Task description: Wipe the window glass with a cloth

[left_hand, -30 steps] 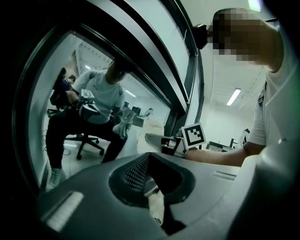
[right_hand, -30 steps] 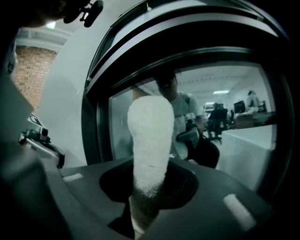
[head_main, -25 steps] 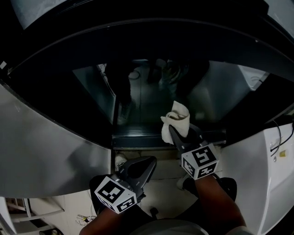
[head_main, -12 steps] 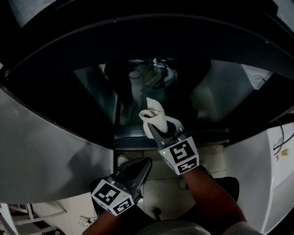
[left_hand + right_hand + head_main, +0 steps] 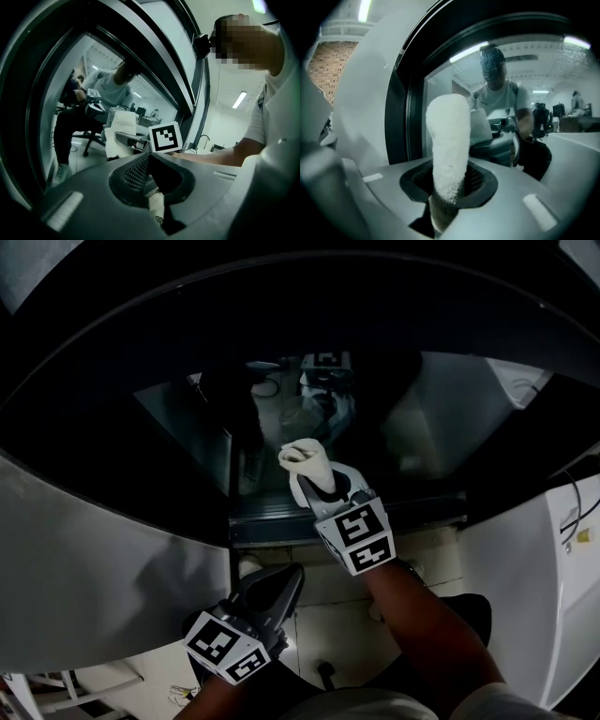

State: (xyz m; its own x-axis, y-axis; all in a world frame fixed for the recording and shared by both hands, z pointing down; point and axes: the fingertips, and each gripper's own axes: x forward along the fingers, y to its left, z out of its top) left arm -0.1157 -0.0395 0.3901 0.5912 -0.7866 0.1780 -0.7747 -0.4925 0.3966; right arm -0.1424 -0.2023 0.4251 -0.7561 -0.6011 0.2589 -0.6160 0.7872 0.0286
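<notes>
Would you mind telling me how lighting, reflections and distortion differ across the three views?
Head view: dim and underexposed, the window glass acting as a dark mirror, straight edges bowed by the wide lens. Right gripper view: the cloth looms bright and soft-edged, and a bright streak glares across the glass. Left gripper view: brighter, green-tinted, edges strongly curved.

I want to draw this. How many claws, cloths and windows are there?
Grey plastic claws, left claw and right claw: 2
White fluffy cloth: 1
Dark glass window: 1
Total: 4
</notes>
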